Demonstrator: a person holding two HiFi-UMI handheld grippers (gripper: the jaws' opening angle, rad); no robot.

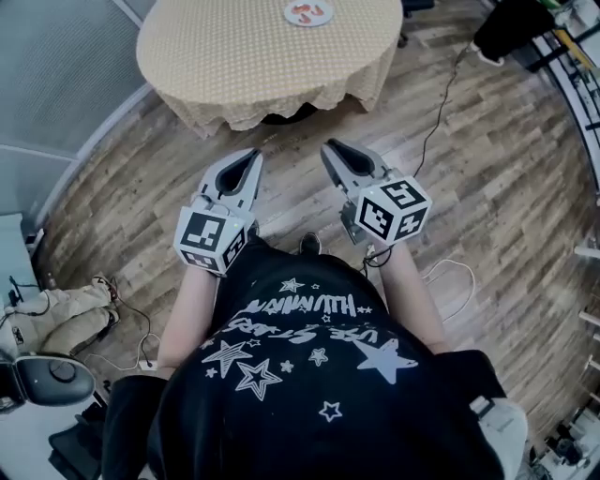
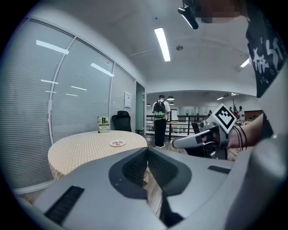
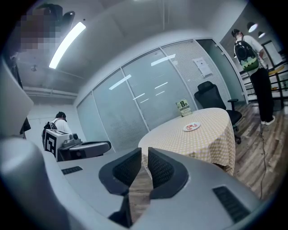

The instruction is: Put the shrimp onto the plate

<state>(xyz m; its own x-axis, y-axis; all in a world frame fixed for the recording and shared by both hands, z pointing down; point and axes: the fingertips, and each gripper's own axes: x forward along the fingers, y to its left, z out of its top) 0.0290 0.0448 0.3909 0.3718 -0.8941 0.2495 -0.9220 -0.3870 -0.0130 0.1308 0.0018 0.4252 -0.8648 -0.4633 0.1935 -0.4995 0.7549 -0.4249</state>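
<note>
White plate toward the far edge of the round table, on a yellow dotted cloth. Reddish shrimp pieces already lying in it, nothing else on the plate. Green sign card upright near another edge of the table, well apart from the plate. Left tongs closed, pads pressed together, nothing between them. Right tongs all but closed, just a thin slit between the pads, gripping nothing. Both held side by side above the wooden floor, short of the table's near edge, touching nothing, tips pointed toward the table. Black office chair beyond the table's far edge.
</note>
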